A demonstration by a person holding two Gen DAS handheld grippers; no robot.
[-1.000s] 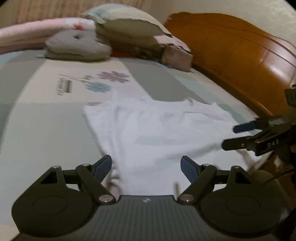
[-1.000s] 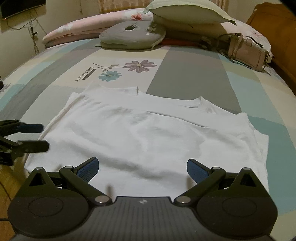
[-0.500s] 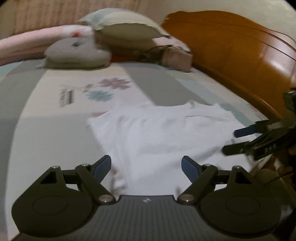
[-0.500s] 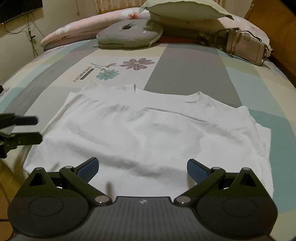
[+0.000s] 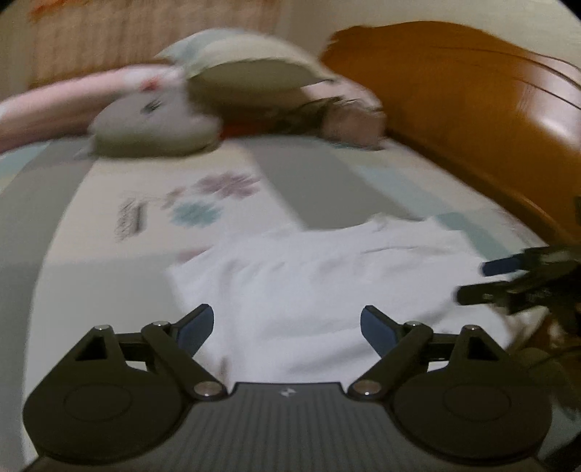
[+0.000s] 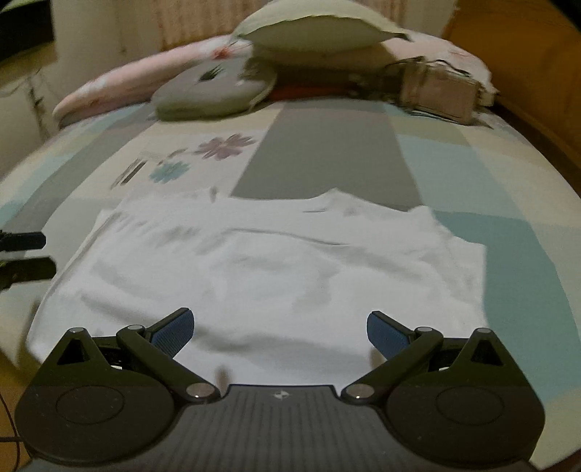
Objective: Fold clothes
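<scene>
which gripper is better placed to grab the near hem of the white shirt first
Right, probably. The right gripper is open and centred over the near hem of the white shirt. The left gripper, also open, sits toward the shirt's left edge, and its view is blurred.

A bedroom in a home. A wide bed [image 6: 326, 156] under a patchwork cover with printed flowers [image 6: 225, 147], pillows [image 6: 319, 29] and a pink quilt [image 6: 127, 80] heaped at its head, a small handbag [image 6: 439, 94] beside them, a carved wooden headboard [image 5: 472, 109] along one side, curtains [image 5: 145, 40] behind.
</scene>
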